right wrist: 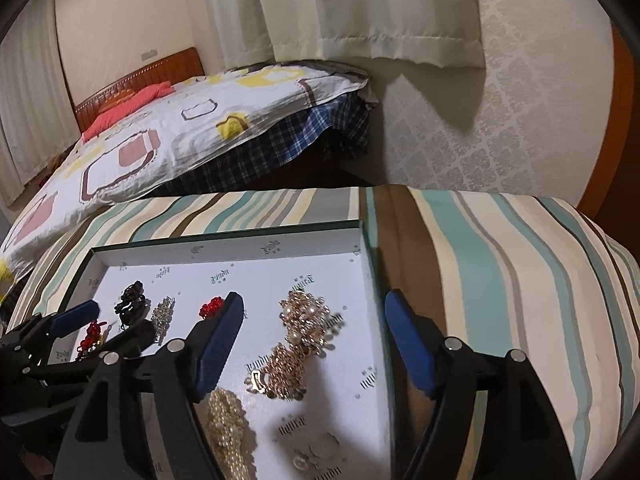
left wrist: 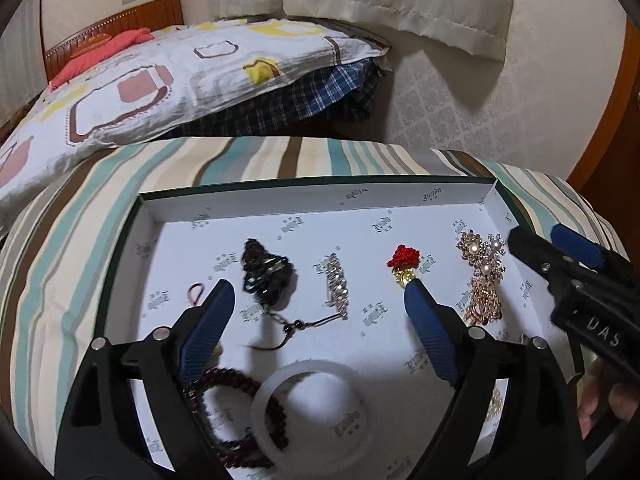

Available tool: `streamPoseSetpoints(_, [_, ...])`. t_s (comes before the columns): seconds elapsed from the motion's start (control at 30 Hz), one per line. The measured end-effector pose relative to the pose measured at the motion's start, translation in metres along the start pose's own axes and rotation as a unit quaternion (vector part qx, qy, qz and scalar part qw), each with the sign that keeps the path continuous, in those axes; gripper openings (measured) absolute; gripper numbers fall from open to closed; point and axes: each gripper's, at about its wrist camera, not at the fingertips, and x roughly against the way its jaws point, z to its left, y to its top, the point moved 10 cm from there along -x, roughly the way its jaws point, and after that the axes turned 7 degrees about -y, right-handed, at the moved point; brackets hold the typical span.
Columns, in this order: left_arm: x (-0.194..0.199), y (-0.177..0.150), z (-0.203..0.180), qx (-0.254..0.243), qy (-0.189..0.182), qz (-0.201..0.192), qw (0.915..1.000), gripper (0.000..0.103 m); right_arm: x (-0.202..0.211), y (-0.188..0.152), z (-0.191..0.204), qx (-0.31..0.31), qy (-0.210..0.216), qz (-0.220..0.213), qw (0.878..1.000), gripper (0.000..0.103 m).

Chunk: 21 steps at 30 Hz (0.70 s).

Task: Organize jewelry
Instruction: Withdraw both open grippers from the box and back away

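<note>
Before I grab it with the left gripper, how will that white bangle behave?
The white bangle looks rigid and smooth, so it may slip between the pads. It overlaps the dark bead bracelet, which could drag along. Lying flat, it shouldn't roll.

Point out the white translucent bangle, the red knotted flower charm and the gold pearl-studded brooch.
White translucent bangle (left wrist: 267, 394): left wrist view, on its left band.
Red knotted flower charm (left wrist: 404, 257): left wrist view, on the red knot.
Gold pearl-studded brooch (right wrist: 306, 314): right wrist view, on its upper cluster.

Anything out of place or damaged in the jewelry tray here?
Nothing looks spilled or broken. All pieces lie inside the tray; only the dark bead bracelet and white bangle overlap near its front.
</note>
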Motion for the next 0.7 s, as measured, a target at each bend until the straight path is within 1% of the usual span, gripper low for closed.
streamPoseSetpoints(0.1, [0.011, -0.003, 0.002, -0.008, 0.005, -0.009, 0.9999, 0.087, 0.01, -0.006, -0.004, -0.001, -0.01, -0.005, 1.0, 0.072])
streamPoseSetpoints(0.2, [0.027, -0.008, 0.006, -0.02, 0.019, -0.023, 0.9994, 0.09, 0.021, -0.014, -0.006, 0.0, -0.019, -0.01, 1.0, 0.073])
streamPoseSetpoints(0.33, [0.05, -0.021, 0.01, -0.025, 0.025, -0.036, 0.9987, 0.09, 0.039, -0.027, -0.005, 0.0, -0.026, -0.015, 1.0, 0.073])
streamPoseSetpoints(0.5, [0.081, -0.036, 0.015, -0.022, 0.027, -0.049, 0.9982, 0.091, 0.067, -0.046, 0.003, 0.0, -0.026, -0.019, 0.999, 0.074])
streamPoseSetpoints(0.7, [0.127, -0.057, 0.015, -0.015, 0.017, -0.066, 0.9976, 0.094, 0.106, -0.061, 0.016, 0.005, -0.019, -0.032, 0.999, 0.074])
